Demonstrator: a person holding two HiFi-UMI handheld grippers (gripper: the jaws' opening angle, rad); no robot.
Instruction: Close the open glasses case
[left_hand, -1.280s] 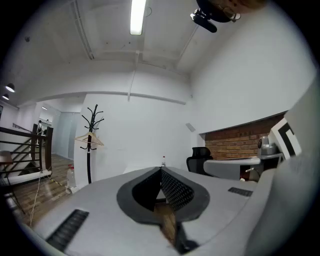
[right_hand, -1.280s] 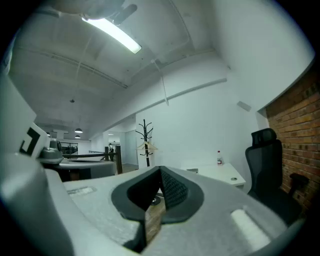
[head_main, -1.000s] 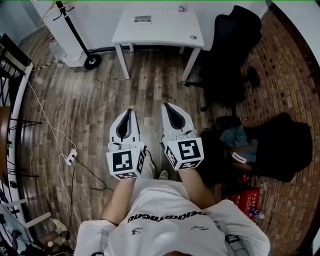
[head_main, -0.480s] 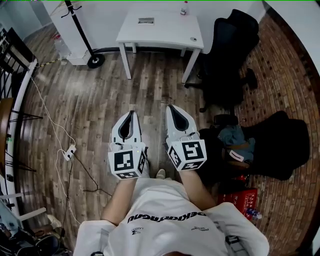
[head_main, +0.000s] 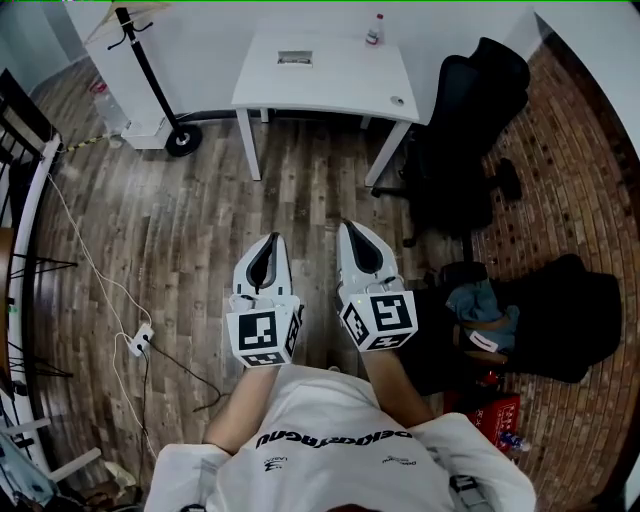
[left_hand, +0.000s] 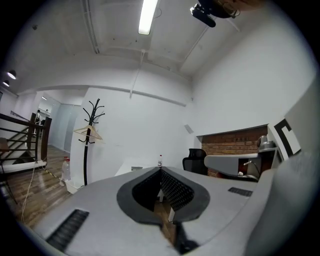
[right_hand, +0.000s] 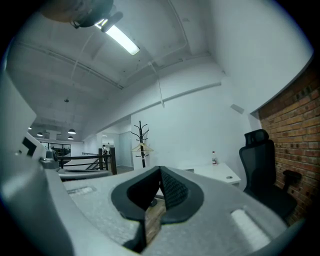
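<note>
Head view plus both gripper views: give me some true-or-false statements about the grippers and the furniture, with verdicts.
1. The left gripper and the right gripper are both shut and empty. True.
2. The grippers hang over the white table. False: they are over the wood floor, with the table farther ahead.
3. A bottle stands on the table. True.
4. The black chair is at the table's left end. False: it is at the right end.
5. A coat stand is left of the table. True.
</note>
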